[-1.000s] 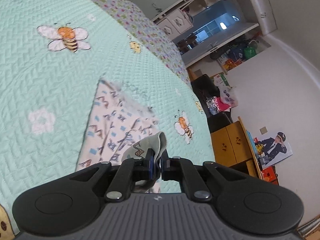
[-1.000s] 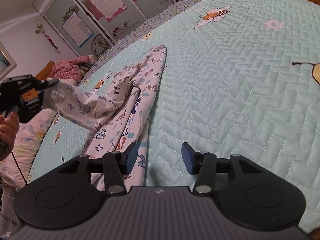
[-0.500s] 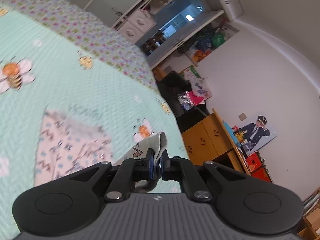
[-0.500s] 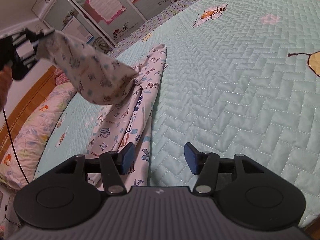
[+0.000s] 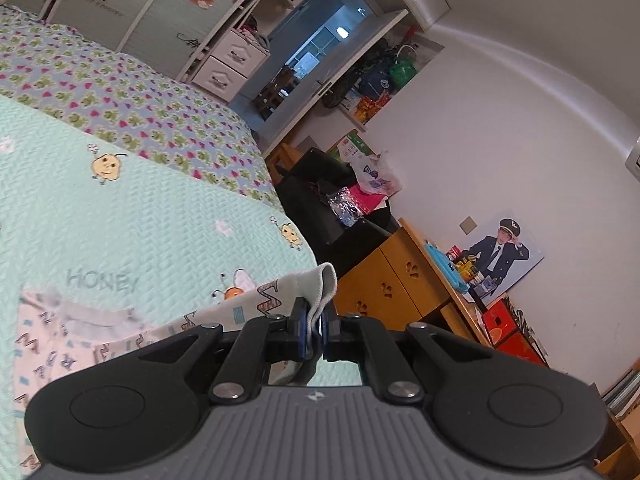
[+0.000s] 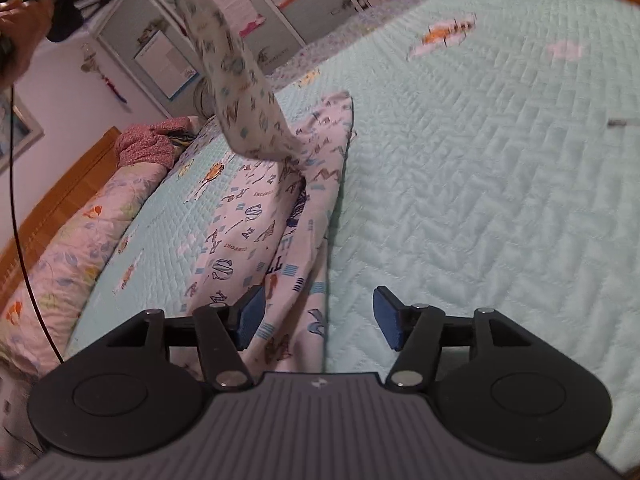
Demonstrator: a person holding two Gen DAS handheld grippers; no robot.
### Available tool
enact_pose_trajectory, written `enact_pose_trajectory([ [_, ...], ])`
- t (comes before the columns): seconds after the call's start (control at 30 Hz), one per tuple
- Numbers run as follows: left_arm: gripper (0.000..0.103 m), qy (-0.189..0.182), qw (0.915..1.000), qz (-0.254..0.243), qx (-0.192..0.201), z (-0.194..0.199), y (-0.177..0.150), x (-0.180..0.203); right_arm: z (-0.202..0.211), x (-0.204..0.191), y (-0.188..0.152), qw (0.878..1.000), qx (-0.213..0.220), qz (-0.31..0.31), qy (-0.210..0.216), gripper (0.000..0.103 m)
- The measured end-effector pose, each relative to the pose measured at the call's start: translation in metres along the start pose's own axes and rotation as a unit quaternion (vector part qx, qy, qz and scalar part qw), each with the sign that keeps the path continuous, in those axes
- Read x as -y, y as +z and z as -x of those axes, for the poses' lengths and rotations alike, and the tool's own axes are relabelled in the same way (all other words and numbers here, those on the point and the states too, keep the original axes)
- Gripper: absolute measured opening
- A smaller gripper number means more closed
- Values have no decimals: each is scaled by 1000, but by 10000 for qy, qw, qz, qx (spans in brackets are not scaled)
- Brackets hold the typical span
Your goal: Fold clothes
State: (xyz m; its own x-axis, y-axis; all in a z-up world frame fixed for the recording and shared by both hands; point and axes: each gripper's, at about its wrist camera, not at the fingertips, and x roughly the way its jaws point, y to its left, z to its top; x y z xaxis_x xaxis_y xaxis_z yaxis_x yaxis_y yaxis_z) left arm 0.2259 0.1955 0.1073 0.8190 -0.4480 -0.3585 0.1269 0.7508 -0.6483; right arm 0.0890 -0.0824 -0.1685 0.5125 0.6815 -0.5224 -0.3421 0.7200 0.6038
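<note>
L gripper [image 5: 314, 330]: jaws clenched on the grey-edged hem of the garment [image 6: 256, 216], a pale cloth printed w/ letters. Hem sticks up between the blue pads, rest of the cloth trails down-left toward the bed [image 5: 120, 216]. In the right wrist view the same gripper sits top left, held by a hand [image 6: 20, 28], and the cloth hangs from it in a long twisted strip down to the part lying on the bed.

R gripper [image 6: 318, 318]: jaws opening, wide apart, nothing pinched. A lower edge of the garment lies on the quilt below and between the pads; left pad over cloth, right pad over bare quilt. Can't tell if the left pad touches the cloth.

Bed has a mint quilt w/ bee prints and the word HONEY; frog-print sheet at the far edge. Flowered pillow [image 6: 76, 240] and a red bundle [image 6: 150, 146] by the wooden headboard. Past the bed: orange cabinet [image 5: 392, 280], black chair w/ bags, a poster [image 5: 500, 256] leaning on the wall.
</note>
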Motion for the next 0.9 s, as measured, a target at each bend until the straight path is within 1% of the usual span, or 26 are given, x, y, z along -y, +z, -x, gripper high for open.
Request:
enact_pose_trajectory([
  [0.1,4,24,9999,-126,-27,-11,2,12,-11,-4,3,10000,51,-39,48,61],
  [0.17,4,63,9998,-188,-27,-18,4,19,-18,-13,6,9997,68,213,-88,60],
  [0.2,4,85,9997,-211,-24,-22,5,21,-20,-17,6,9994,41,322,-122,56],
  [0.3,4,149,9995,-280,-14,-33,8,29,-18,-25,1,9991,-47,400,-125,39],
  [0.43,4,263,9991,-328,40,-40,11,33,-5,-29,-9,9992,-146,363,14,38],
  [0.53,4,281,9990,-332,49,-43,11,34,3,-27,-18,9992,-302,234,110,38],
  [0.6,4,286,9990,-339,43,-44,9,34,7,-30,-22,9993,-301,194,118,38],
  [0.77,4,352,9987,-373,-24,-47,5,32,9,-52,-22,9972,-85,737,-41,38],
  [0.9,4,376,9985,-409,-5,-49,7,35,1,-57,-25,9964,-325,756,-186,38],
])
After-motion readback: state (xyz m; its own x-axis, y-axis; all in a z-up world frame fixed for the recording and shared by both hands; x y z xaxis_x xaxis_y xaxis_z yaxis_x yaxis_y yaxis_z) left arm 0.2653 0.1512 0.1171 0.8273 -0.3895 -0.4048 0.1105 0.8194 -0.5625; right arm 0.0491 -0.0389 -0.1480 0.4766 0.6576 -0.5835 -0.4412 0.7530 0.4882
